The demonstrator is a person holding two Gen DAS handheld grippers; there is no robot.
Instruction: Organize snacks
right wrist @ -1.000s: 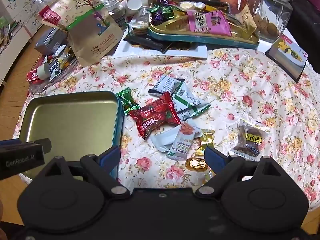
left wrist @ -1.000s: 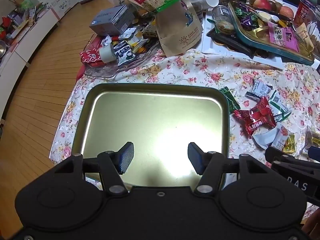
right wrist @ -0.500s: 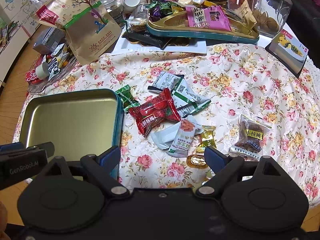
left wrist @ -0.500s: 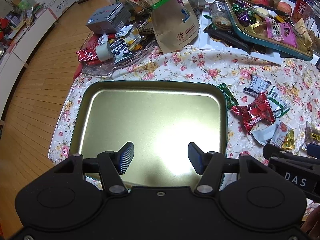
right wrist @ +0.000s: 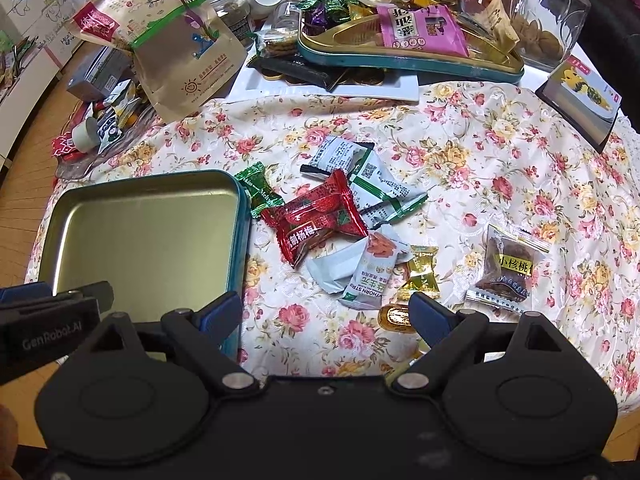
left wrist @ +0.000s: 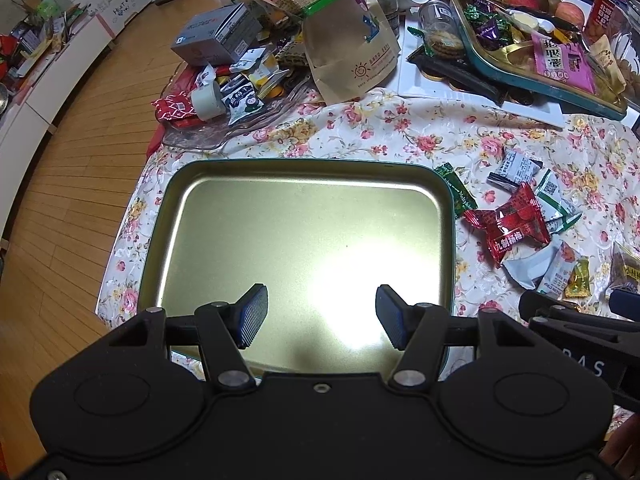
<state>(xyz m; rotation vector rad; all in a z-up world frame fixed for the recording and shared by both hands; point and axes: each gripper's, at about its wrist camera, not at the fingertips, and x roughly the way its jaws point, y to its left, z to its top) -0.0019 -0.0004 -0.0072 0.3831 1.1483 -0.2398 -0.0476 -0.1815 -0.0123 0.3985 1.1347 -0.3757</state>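
Left gripper [left wrist: 321,316] hangs over the empty gold tin tray [left wrist: 447,216], jaws spread wide, nothing between them. Right gripper [right wrist: 325,316] also spread wide and empty, above the floral cloth [right wrist: 480,168] on the surface, just right of the tray's near right corner [right wrist: 240,248].

Loose snacks sit in a cluster on the cloth right of the tray: green candy [right wrist: 259,194] touching the tray's right edge, red plum packet [right wrist: 316,220] beside it, overlapping white-and-green packets [right wrist: 376,188] behind, black-and-white packet [right wrist: 336,156] farthest back. Nearer: a white torn wrapper [right wrist: 334,268], hawthorn strip packet [right wrist: 372,276], gold candy [right wrist: 422,276], and an amber candy [right wrist: 394,318] right by the right gripper's right fingertip. Brown walnut-cake packet [right wrist: 506,270] lies apart, to the right.

Far edge of the surface is cluttered: teal tray of sweets [right wrist: 400,58], kraft paper bag [right wrist: 176,40], glass jar [right wrist: 552,12], glass dish [left wrist: 224,132] of small packets at the far left corner.
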